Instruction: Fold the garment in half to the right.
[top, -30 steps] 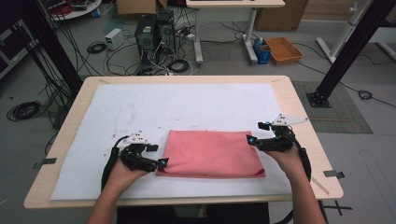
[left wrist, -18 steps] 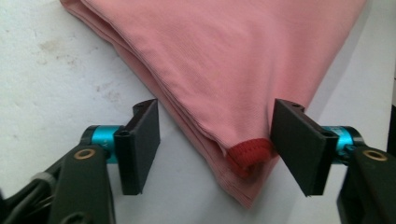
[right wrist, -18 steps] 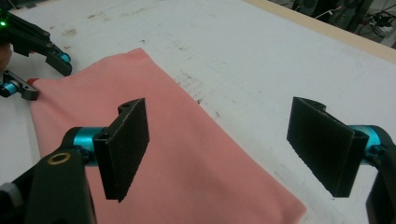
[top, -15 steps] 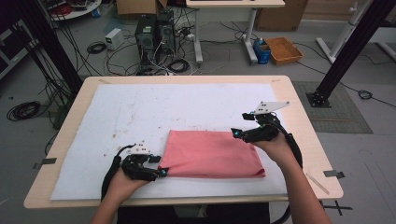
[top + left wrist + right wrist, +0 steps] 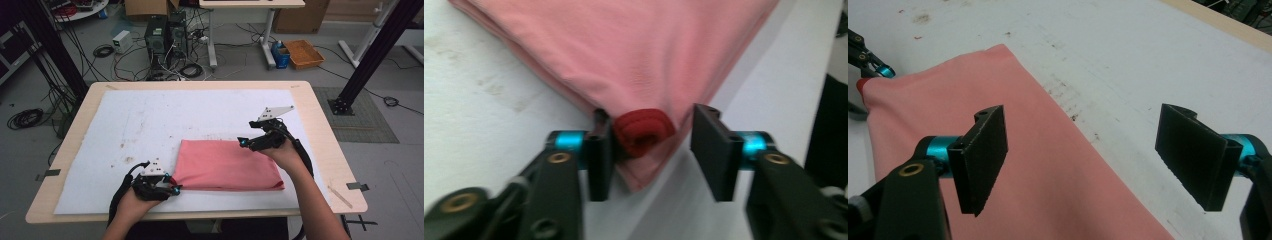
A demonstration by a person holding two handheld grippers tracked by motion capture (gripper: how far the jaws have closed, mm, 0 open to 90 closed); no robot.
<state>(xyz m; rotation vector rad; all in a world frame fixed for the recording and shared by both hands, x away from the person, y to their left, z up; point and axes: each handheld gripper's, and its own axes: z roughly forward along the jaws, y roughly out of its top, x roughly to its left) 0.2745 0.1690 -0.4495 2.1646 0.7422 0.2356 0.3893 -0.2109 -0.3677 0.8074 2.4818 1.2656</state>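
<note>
Cloth (image 5: 226, 165): plain salmon pink, no pattern; a darker red rolled hem (image 5: 644, 131) at its near corner.
Left gripper (image 5: 170, 184): black body, black fingers (image 5: 600, 150), bright cyan collars behind the fingers, brass-coloured screws.
Right gripper (image 5: 243, 143): black body, black fingers (image 5: 983, 157), cyan collars, light grey plate on top.
Surface (image 5: 320, 125): pale wood edge.
Mat (image 5: 175, 120): white sheet over the surface, marked with small brown and reddish stains and specks.
Floor (image 5: 45, 150): grey.
Tray (image 5: 304, 52): orange, on the floor.
</note>
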